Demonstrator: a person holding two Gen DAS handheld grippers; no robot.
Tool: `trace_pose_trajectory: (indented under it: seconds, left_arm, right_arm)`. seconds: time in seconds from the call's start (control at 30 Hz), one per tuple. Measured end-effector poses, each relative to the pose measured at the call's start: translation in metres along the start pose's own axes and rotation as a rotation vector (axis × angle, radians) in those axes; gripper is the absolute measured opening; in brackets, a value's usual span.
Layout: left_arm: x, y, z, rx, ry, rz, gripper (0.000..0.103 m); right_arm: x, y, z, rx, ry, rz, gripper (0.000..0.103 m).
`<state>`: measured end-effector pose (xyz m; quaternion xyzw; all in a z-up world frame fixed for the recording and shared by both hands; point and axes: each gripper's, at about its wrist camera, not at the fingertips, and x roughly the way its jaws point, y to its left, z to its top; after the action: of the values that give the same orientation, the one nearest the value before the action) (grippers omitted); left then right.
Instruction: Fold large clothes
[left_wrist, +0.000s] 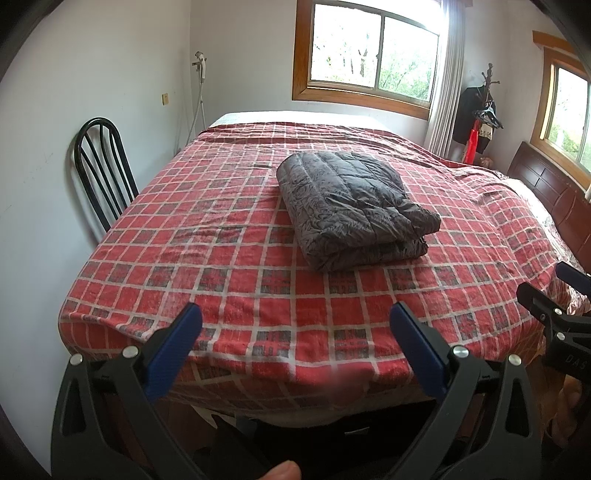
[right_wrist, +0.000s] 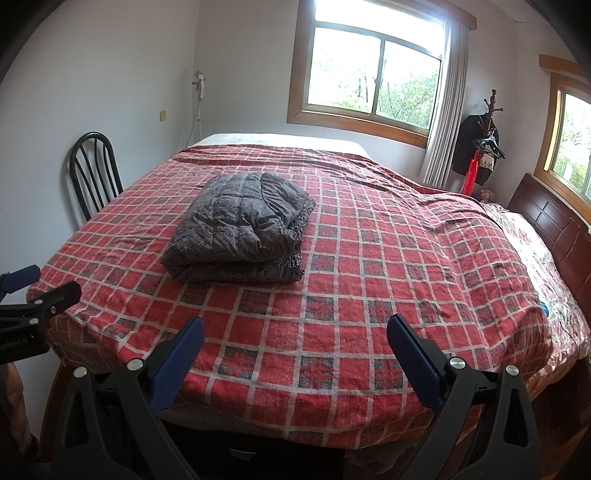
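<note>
jacket (left_wrist: 352, 206), dark grey and quilted with a paisley sort of print, sits folded into a thick rectangular bundle on the bed (left_wrist: 229, 280), lying on top of the red plaid blanket (right_wrist: 369, 258) around the middle of the mattress, with its folded layers stacked and the open edges facing the near side. both grippers are held back at the foot of the bed, well apart from the jacket. left gripper (left_wrist: 295, 317) has its blue fingers (left_wrist: 173, 354) spread wide with nothing between them, only blanket showing through the gap. right gripper (right_wrist: 295, 330) is the same, blue fingers (right_wrist: 415, 363) wide apart and holding nothing; in the left view it pokes in at the right edge (left_wrist: 554, 314), and the left one shows at the left edge of the right view (right_wrist: 33, 306). a black chair (left_wrist: 101, 170) stands against the white wall beside the bed on the left. a wooden headboard (right_wrist: 554, 232) runs along the right side. a window (right_wrist: 373, 70) with a wood frame is on the far wall, a grey curtain (right_wrist: 443, 107) hanging at its right, and a coat stand (right_wrist: 484, 144) with dark clothes and hangers is in the corner. a second window (left_wrist: 569, 110) is above the headboard.
</note>
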<state>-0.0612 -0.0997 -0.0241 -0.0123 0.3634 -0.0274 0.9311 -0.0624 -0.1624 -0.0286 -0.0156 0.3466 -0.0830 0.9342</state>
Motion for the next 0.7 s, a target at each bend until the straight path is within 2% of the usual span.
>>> trace_pose_trajectory:
  seconds: [0.7]
  left_arm:
    - [-0.0001,0.0002,-0.0007,0.0,0.0,-0.003,0.1]
  right_arm:
    - [-0.0067,0.0087,-0.0017,0.006,-0.008,0.005,0.099]
